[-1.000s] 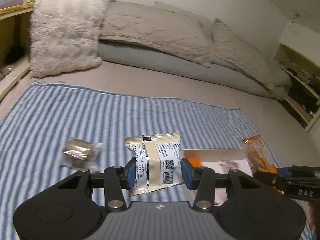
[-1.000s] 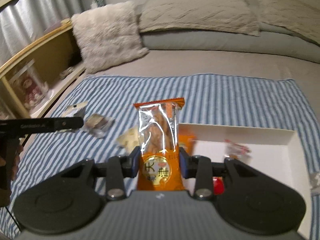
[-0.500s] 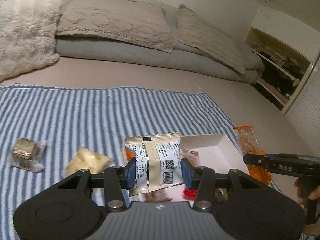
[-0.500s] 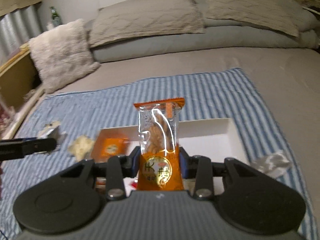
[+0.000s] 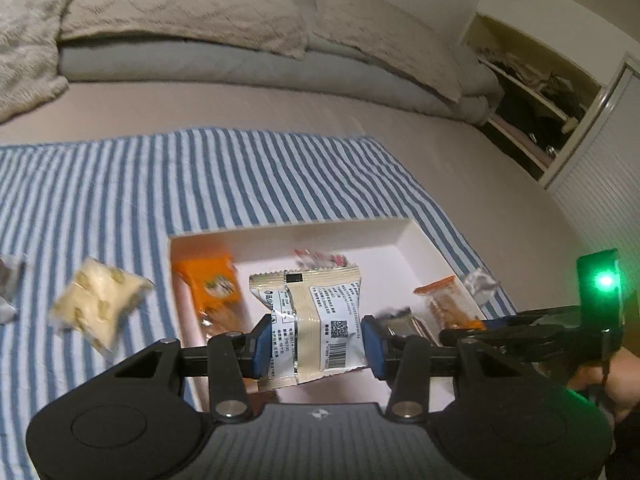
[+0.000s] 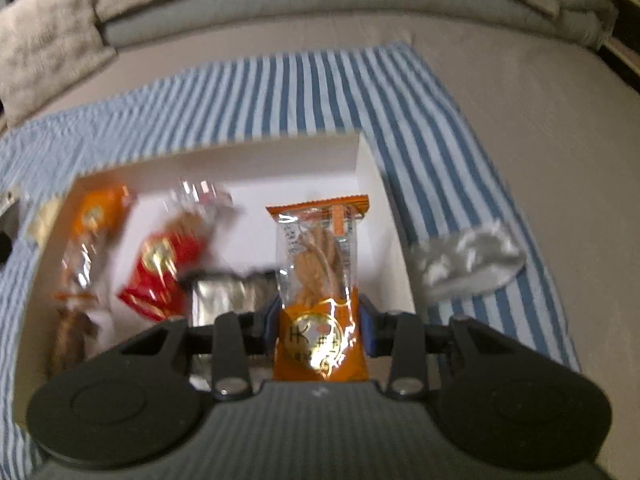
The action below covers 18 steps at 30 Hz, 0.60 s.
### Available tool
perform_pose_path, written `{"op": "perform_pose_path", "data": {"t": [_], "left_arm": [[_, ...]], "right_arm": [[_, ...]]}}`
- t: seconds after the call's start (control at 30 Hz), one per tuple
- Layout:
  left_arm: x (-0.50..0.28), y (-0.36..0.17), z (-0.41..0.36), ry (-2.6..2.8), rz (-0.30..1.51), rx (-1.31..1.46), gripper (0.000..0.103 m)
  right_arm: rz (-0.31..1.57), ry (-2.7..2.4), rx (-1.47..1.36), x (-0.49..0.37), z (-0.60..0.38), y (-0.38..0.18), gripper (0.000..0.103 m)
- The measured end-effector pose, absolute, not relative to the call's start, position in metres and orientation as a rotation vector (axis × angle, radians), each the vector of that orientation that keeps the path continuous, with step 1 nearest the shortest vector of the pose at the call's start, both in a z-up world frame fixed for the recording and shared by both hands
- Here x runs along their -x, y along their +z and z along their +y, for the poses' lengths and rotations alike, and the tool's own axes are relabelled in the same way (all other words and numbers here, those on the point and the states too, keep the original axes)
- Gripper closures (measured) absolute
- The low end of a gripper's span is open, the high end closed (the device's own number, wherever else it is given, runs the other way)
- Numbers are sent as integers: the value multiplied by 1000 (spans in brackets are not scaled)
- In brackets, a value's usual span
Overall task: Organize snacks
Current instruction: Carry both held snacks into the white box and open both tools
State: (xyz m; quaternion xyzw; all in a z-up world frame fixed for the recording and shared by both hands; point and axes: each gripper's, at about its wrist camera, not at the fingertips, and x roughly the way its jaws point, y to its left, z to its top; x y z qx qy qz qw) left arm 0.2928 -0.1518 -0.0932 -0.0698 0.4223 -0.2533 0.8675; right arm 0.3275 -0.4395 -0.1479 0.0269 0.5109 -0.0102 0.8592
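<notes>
My left gripper (image 5: 316, 340) is shut on a beige snack packet with a barcode (image 5: 312, 312) and holds it above the white box (image 5: 288, 236). My right gripper (image 6: 320, 326) is shut on an orange and clear snack packet (image 6: 320, 264), held above the right part of the same box (image 6: 368, 168). In the left wrist view the right gripper (image 5: 520, 328) shows at the box's right edge with its orange packet (image 5: 448, 304). Inside the box lie an orange packet (image 6: 96, 216), a red packet (image 6: 160, 268) and a silver packet (image 6: 224, 292).
The box sits on a blue striped cloth (image 5: 120, 184) on a bed. A pale yellow snack bag (image 5: 98, 304) lies on the cloth left of the box. A silver wrapper (image 6: 464, 260) lies right of the box. Pillows (image 5: 180, 4) line the far side.
Both grippers have moved over the white box with their packets still held. The view has swung right and downward, so the box now fills the middle of both views.
</notes>
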Motion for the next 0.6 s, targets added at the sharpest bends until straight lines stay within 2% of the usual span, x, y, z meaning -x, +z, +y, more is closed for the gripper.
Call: {"op": "perform_pose_path", "data": {"t": [0.33, 0.6], "left_arm": [[-298, -122, -182, -578, 997, 200, 55], [-296, -131, -200, -618, 1043, 194, 55]], "right_arm": [[1211, -28, -26, -316, -438, -183, 56], [1191, 85, -61, -321, -419, -181, 56]]}}
